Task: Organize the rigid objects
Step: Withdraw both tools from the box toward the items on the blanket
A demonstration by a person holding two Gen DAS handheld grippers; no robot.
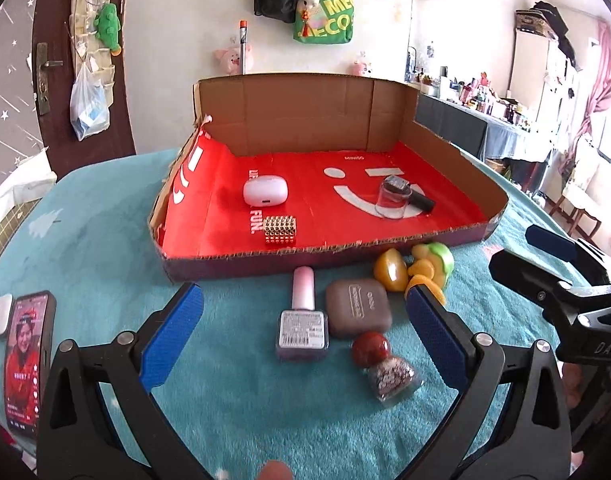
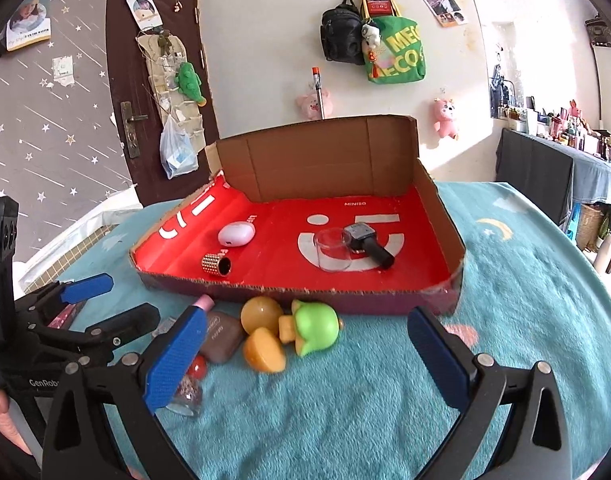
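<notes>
**While both jaws stand released: bottle ahead of the left gripper**

Left wrist view. Where the left gripper (image 1: 304,322) hangs over the teal-covered counter (image 1: 105,240), its jaws gape with nothing held. The pink bottle (image 1: 303,316) lies directly between them, long axis running fore and aft, cap toward the box (image 1: 445,240). A brown case (image 1: 357,312) sits just beside it; a red-capped bottle (image 1: 381,364) lies nearer the right finger.

Right wrist view. The right gripper (image 2: 307,354) is likewise spread and empty. A green toy (image 2: 317,328) and an orange ball (image 2: 261,314) lie ahead, left of centre, near the box wall. Judged so, the left hand is nearer the bottle; its jaws would close across the short axis.
</notes>
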